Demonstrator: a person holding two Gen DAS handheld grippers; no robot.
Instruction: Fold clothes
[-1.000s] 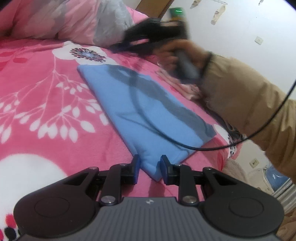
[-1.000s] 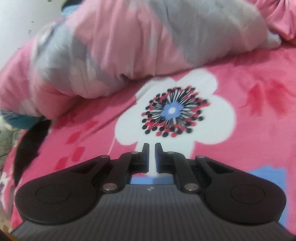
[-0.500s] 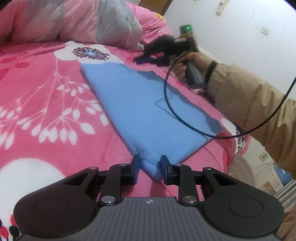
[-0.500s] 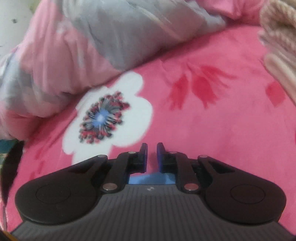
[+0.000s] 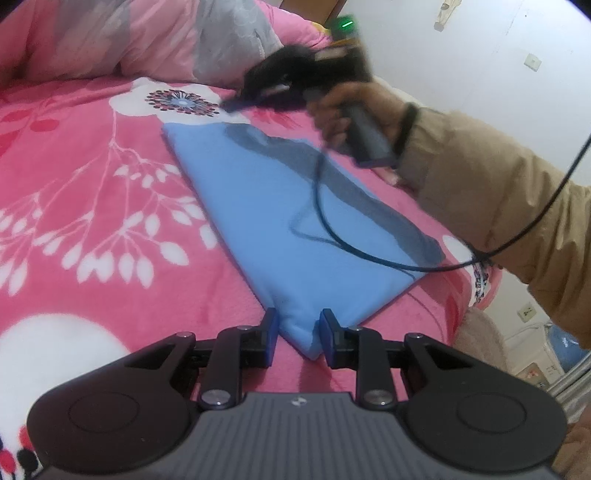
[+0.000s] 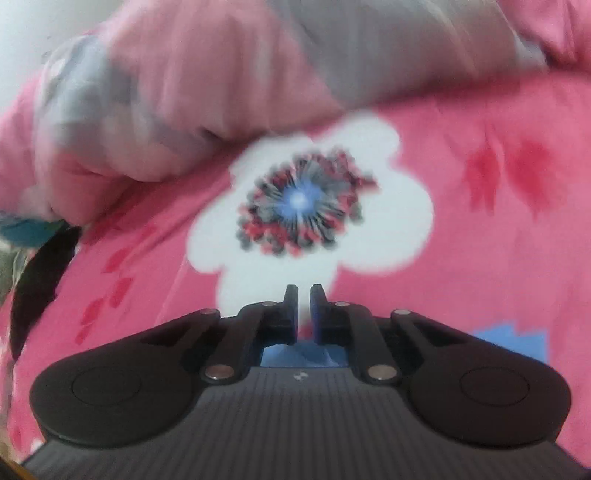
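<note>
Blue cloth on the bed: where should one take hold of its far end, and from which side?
Take the blue cloth by its far corner beside the white flower, coming low from the far side: it lies flat, edges free there. The left gripper pinches the near corner.

— Any legible text, labels, brands or numbers?
— None found. Small pale emblem (image 5: 297, 400) noted on ribbed housing of left claw unit, too small to read. Same mark (image 6: 300, 377) on right claw unit, likewise unreadable.
— Anything else sign-like?
— Green indicator light (image 5: 347, 24) lit on right-hand device; no characters discernible.
</note>
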